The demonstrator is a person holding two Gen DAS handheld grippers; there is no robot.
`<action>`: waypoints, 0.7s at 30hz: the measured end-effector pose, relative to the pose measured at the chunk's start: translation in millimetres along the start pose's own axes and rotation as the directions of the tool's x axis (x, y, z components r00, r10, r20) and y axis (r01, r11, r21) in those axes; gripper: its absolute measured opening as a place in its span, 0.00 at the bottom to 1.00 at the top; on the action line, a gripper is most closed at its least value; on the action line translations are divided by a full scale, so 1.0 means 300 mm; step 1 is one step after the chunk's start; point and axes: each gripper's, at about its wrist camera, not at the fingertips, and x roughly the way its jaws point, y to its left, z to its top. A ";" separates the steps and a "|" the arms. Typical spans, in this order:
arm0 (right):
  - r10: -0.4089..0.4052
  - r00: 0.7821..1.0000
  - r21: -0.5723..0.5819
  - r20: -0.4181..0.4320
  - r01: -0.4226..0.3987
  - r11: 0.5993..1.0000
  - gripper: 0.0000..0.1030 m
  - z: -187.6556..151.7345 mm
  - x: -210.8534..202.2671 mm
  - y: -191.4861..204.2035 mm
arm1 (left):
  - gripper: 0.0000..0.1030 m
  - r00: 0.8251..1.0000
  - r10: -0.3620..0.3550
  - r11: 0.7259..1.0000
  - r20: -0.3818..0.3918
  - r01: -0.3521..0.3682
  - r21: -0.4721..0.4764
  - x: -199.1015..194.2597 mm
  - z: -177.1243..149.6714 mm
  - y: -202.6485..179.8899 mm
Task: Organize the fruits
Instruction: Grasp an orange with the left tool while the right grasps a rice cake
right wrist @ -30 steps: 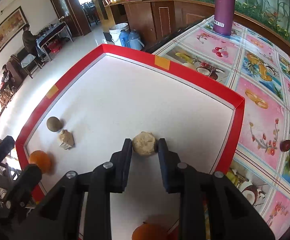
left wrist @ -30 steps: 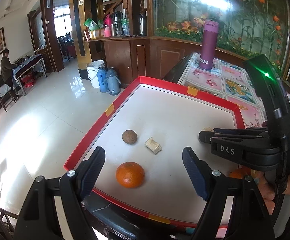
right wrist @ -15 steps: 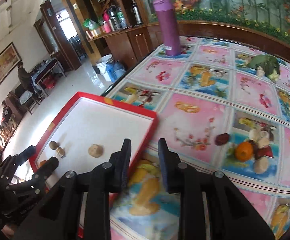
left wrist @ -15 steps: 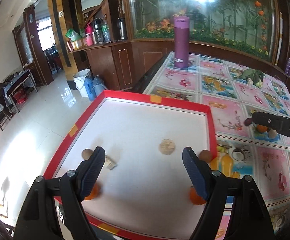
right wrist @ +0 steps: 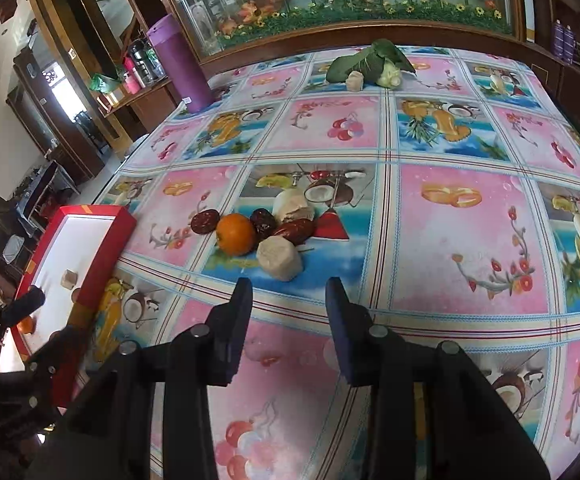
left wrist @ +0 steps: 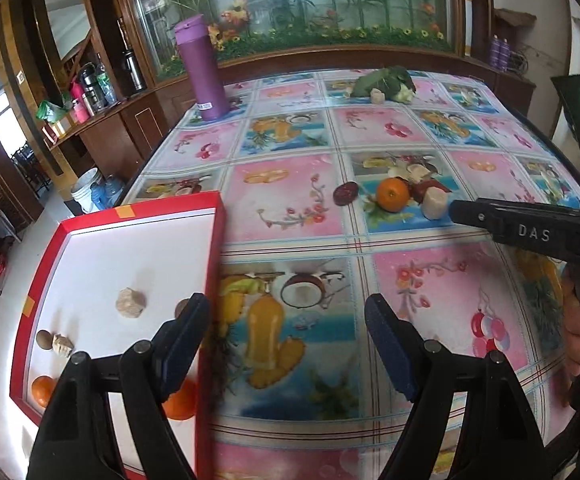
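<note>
The right claw (right wrist: pixel 288 320) has just been opening, nothing between its jaws; the left claw (left wrist: pixel 286 344) gapes wide, empty. On the desk (right wrist: pixel 450 240), a pale lump (right wrist: pixel 279 259) at 12 o'clock of the right claw – light, crumbly; pinch its flat sides – beside the orange (right wrist: pixel 235 233)

An orange (right wrist: pixel 235 234), dark dates (right wrist: pixel 295 228) and pale chunks (right wrist: pixel 279 259) cluster mid-worktop; oranges (left wrist: pixel 43 390) and chunks (left wrist: pixel 130 303) lie in the red tray (left wrist: pixel 210 280), left.

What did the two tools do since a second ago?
The right tool let go of the pale beige lump in the red-rimmed white tray, swung over to the fruit pile by the round orange, jaws just opening, empty. The left tool swung right too, open. Tray fruit stayed put.
</note>
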 end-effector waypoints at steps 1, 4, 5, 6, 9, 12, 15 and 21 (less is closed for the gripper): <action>0.001 1.000 -0.004 -0.004 -0.001 1.000 0.39 0.003 0.012 0.000 | 0.77 1.000 -0.003 1.000 -0.007 0.003 0.004 0.007 0.003 -0.009; -0.012 1.000 -0.008 -0.008 0.012 1.000 0.39 0.024 0.052 0.017 | 0.77 1.000 0.004 1.000 -0.020 -0.004 0.010 0.027 0.012 -0.017; -0.004 1.000 -0.011 -0.015 0.004 1.000 0.39 0.032 0.064 0.021 | 0.77 1.000 0.011 1.000 -0.026 -0.010 0.010 0.036 0.018 -0.017; 0.000 1.000 -0.012 -0.022 0.000 1.000 0.39 0.039 0.075 0.025 | 0.77 0.999 0.015 1.000 -0.030 -0.014 0.008 0.044 0.023 -0.015; 0.004 0.999 -0.023 -0.034 -0.005 1.000 0.39 0.048 0.105 0.040 | 0.77 0.999 0.020 1.000 -0.038 -0.019 0.007 0.065 0.040 -0.015; -0.006 0.999 -0.039 -0.048 0.004 0.999 0.39 0.050 0.135 0.047 | 0.77 0.999 0.008 1.000 -0.046 -0.007 0.013 0.084 0.062 -0.029; -0.009 0.999 -0.050 -0.035 0.007 0.999 0.29 0.054 0.133 0.040 | 0.77 0.999 -0.020 1.000 -0.051 0.021 0.018 0.106 0.093 -0.057; 0.021 0.999 0.109 0.036 -0.025 0.994 0.29 0.088 0.063 -0.077 | 0.77 0.993 -0.092 0.995 -0.068 0.094 0.018 0.177 0.166 -0.135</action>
